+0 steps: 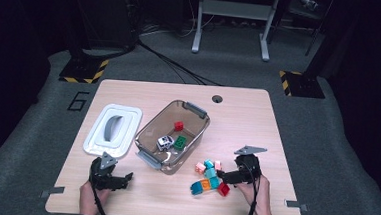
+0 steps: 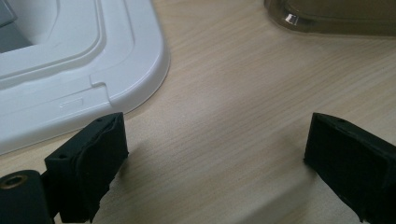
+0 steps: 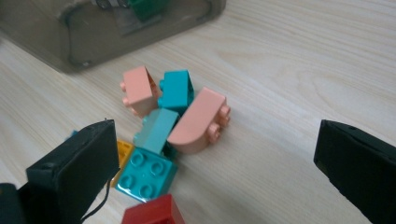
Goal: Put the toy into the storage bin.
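Note:
A heap of small bricks (image 1: 208, 176) lies on the table's front right. In the right gripper view it holds a pink curved brick (image 3: 198, 121), a pink brick (image 3: 137, 88), teal bricks (image 3: 176, 91), a teal square brick (image 3: 145, 175), an orange one (image 3: 123, 151) and a red one (image 3: 152, 214). My right gripper (image 1: 222, 175) (image 3: 215, 163) stands open just over the heap, jaws wide, nothing pressed between them. My left gripper (image 1: 126, 179) (image 2: 215, 154) rests open on bare wood at the front left, empty.
A clear brown bin (image 1: 198, 113) (image 3: 116, 32) (image 2: 327, 18) stands mid-table with a red brick (image 1: 179, 126), a green brick (image 1: 180, 142) and a white toy car (image 1: 165, 142) inside. Its white lid (image 1: 128, 113) (image 2: 70, 74) lies left of it, close to my left gripper.

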The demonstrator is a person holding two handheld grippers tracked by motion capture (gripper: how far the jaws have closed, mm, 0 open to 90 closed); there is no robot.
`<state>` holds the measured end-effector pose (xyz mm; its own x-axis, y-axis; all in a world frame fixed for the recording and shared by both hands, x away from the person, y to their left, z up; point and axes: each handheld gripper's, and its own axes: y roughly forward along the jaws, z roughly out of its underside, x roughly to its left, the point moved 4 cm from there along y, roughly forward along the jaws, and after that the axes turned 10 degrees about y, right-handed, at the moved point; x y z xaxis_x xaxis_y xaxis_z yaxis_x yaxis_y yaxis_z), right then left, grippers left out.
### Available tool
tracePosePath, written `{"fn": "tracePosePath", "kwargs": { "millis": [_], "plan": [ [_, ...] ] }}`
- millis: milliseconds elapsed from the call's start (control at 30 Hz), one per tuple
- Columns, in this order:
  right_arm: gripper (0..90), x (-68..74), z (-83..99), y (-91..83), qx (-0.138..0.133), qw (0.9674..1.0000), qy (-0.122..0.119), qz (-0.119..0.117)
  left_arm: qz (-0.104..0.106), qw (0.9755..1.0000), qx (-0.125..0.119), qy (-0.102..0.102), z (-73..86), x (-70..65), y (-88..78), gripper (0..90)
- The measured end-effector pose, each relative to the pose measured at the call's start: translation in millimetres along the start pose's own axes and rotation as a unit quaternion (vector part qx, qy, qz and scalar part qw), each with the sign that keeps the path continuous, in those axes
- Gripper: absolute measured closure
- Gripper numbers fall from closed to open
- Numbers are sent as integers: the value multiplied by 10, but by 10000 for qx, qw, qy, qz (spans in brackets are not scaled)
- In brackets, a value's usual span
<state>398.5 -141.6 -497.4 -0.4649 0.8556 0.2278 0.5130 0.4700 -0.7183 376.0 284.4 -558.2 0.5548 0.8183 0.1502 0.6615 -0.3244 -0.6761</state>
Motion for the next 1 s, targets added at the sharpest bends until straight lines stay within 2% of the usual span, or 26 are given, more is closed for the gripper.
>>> {"fn": "tracePosePath", "kwargs": {
  "millis": [67,167,333,433,533,600,667,733,767,833,933,1000],
  "plan": [
    [0,15,71,-10,4,10000,-27,64,0,10000,1,7,0,0,0,58],
    [0,36,152,-13,27,10000,-16,-11,1,10000,11,3,1,-1,-2,57],
    [25,91,255,-31,119,9999,-118,-2,-10,10000,-4,13,-1,2,0,58],
    [115,136,297,-47,125,9998,-173,-52,0,10000,11,2,1,-1,-2,57],
    [228,187,345,-67,107,9992,-387,-12,12,10000,22,3,1,0,-4,58],
    [273,218,376,-66,172,9985,-510,-16,4,10000,8,-13,0,0,-1,58],
    [306,239,414,-60,315,9981,-531,-81,11,10000,4,-11,-1,2,1,58],
    [345,256,436,-51,323,9976,-614,-86,16,10000,6,-5,-1,3,0,58],
    [418,271,454,-54,390,9967,-699,-96,18,10000,7,-9,-1,3,0,58],
    [428,289,462,-50,426,9969,-658,-71,47,10000,44,5,0,6,-5,57],
    [472,313,483,-41,581,9943,-885,-107,64,9999,78,44,3,11,-9,58],
    [531,330,498,-27,641,9940,-882,-75,27,10000,25,11,1,10,1,58]
  ]
}}
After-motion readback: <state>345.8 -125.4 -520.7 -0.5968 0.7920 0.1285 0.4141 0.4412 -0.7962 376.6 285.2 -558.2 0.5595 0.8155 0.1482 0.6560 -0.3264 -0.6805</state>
